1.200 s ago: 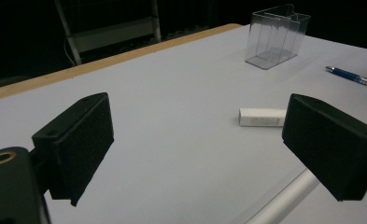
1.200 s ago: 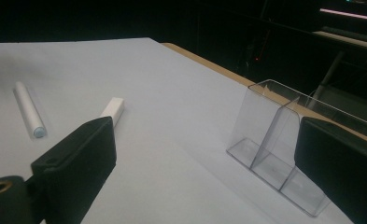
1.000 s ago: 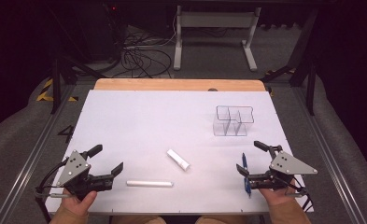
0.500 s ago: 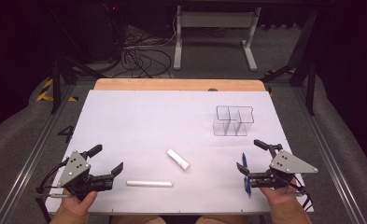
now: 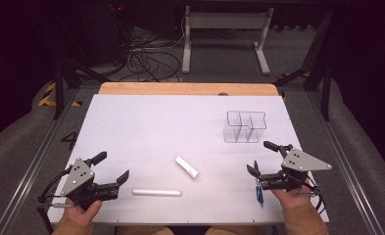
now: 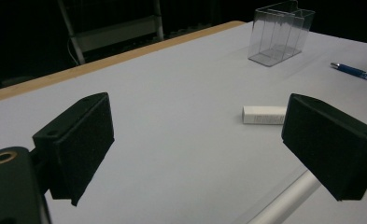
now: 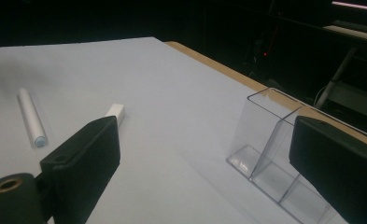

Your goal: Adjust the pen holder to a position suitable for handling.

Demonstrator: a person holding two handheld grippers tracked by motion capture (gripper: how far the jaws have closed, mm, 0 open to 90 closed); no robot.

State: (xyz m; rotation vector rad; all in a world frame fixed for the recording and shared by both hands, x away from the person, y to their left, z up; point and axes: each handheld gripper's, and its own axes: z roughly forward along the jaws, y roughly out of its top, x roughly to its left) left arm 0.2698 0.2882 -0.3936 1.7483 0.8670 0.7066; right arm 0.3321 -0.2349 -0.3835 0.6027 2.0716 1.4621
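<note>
The left gripper sits at the near left corner of the work surface, held from below by the person's left hand, with its jaws spread wide apart and nothing between them. The right gripper sits at the near right, held by the right hand, jaws likewise spread wide and unloaded. Both forearms enter from the bottom edge. Each gripper carries a grey three-cornered plate on top, and both point forward and slightly inward.
</note>
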